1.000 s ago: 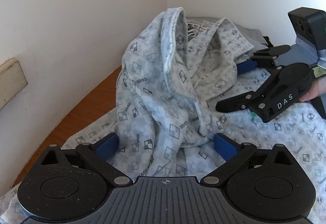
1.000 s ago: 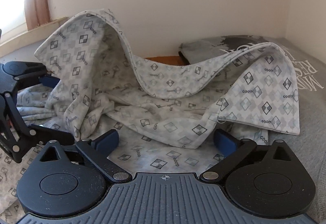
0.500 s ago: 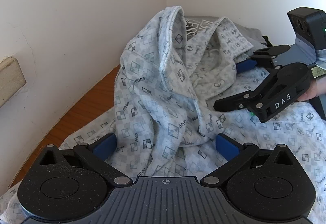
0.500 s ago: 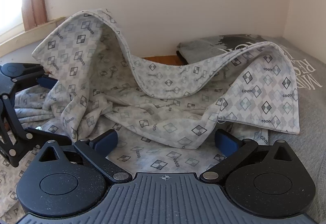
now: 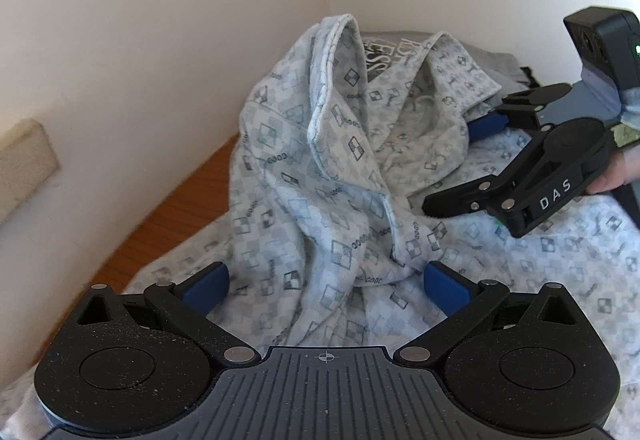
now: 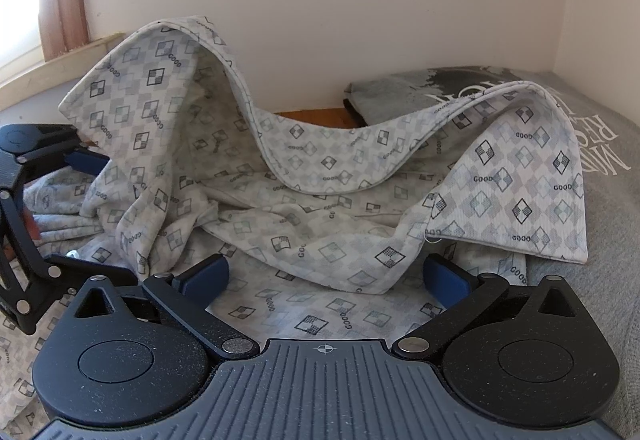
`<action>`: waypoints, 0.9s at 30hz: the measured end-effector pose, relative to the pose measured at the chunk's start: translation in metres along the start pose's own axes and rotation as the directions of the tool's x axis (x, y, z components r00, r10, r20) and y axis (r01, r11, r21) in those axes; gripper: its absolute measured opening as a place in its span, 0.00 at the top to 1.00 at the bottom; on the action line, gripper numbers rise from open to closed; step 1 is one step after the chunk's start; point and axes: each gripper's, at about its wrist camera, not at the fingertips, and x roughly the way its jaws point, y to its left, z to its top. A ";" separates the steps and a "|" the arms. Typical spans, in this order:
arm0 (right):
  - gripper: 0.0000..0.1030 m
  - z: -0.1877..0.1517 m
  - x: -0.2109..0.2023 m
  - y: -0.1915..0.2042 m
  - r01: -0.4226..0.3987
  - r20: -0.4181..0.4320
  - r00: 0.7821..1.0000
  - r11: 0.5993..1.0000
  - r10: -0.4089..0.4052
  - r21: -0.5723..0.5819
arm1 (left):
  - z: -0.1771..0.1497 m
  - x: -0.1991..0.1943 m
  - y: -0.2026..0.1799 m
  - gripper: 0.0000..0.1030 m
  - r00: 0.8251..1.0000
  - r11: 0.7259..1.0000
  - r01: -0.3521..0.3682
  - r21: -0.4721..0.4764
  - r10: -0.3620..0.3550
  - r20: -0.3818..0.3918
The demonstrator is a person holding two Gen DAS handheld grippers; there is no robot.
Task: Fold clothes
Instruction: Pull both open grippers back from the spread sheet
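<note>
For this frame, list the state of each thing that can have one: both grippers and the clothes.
Left gripper: open, jaws spread wide either side of a bunched ridge of cloth, not clamping it.
Right gripper: open, jaws apart over the cloth, holding nothing.
Patterned garment: unfolded, crumpled in a heap, edges standing up in peaks.
Grey printed shirt: lying flat at the back, partly under the patterned garment.

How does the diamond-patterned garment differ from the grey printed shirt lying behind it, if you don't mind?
The patterned garment is pale with small checked diamonds and "GOOD" marks; the grey shirt is plain grey with a dark print and large white lettering. The patterned garment is crumpled and bunched into peaks, partly overlapping the grey shirt, which lies flat. Both lie by the wall.
</note>
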 end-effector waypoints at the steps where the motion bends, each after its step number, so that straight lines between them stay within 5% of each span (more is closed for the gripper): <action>1: 0.00 0.000 -0.002 0.000 0.007 0.000 1.000 1.000 -0.007 -0.002 | -0.001 -0.003 -0.003 0.00 1.000 1.000 -0.027 0.007 0.027 0.003; 6: 0.00 -0.003 -0.009 0.003 0.041 -0.001 0.999 0.999 -0.041 -0.012 | -0.011 -0.029 -0.023 0.00 0.992 0.992 -0.124 0.025 0.124 0.004; 12: 0.00 -0.005 -0.018 0.006 0.082 -0.001 0.997 0.996 -0.082 -0.024 | -0.030 -0.067 -0.049 0.00 0.960 0.954 -0.278 0.107 0.278 0.019; 19: 0.03 -0.009 -0.034 0.011 0.125 0.003 0.992 0.992 -0.125 -0.036 | -0.056 -0.110 -0.057 0.00 0.939 0.928 -0.344 0.143 0.343 0.030; 27: 0.03 -0.032 -0.106 0.049 0.127 0.031 0.991 0.992 -0.127 -0.004 | -0.079 -0.150 -0.081 0.00 0.927 0.897 -0.372 0.238 0.346 0.145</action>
